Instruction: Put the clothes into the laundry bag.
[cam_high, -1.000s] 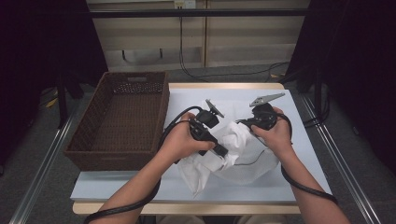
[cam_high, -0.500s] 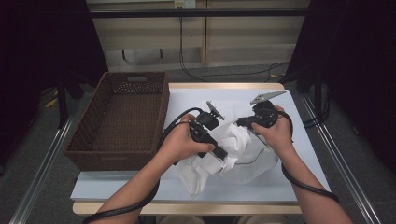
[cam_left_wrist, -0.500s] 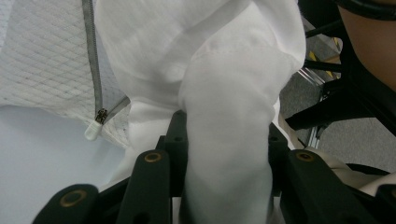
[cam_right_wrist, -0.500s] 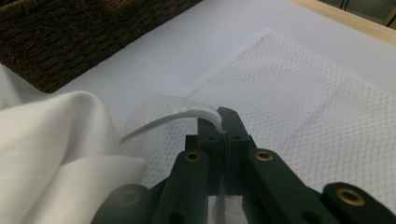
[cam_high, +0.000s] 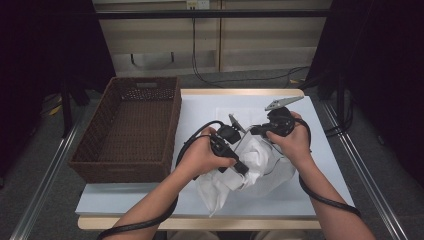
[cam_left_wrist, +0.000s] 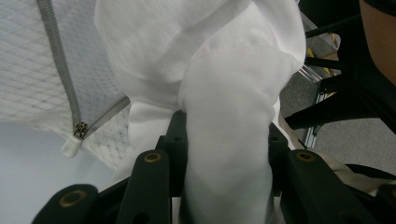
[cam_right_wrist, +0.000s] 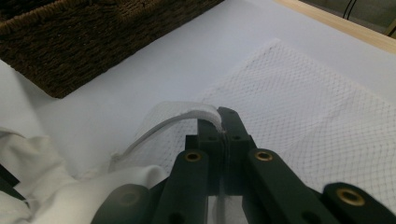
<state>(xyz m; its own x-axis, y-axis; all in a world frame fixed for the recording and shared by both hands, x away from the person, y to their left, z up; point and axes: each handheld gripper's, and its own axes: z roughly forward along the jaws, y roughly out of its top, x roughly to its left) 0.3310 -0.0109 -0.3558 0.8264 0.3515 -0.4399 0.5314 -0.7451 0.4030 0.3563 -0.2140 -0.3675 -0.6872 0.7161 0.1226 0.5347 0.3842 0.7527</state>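
Gripping a thick fold of white garment (cam_left_wrist: 224, 140) between its jaws, the left gripper (cam_high: 235, 162) works at centre frame in the high view, while the right gripper (cam_right_wrist: 223, 128) pinches the rim of a mesh laundry bag (cam_right_wrist: 322, 116). That thin edge could slip free if the cloth drags, and the zipper (cam_left_wrist: 80, 129) may snag.

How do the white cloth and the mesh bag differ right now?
The white cloth is opaque and bunched thick between the left gripper fingers; the mesh bag is see-through netting, and the right gripper pinches only its thin edge band. The cloth is crumpled in folds, while the bag mostly lies flat on the table. The bag has a grey zipper; the cloth shows none. Both are white and each is held.
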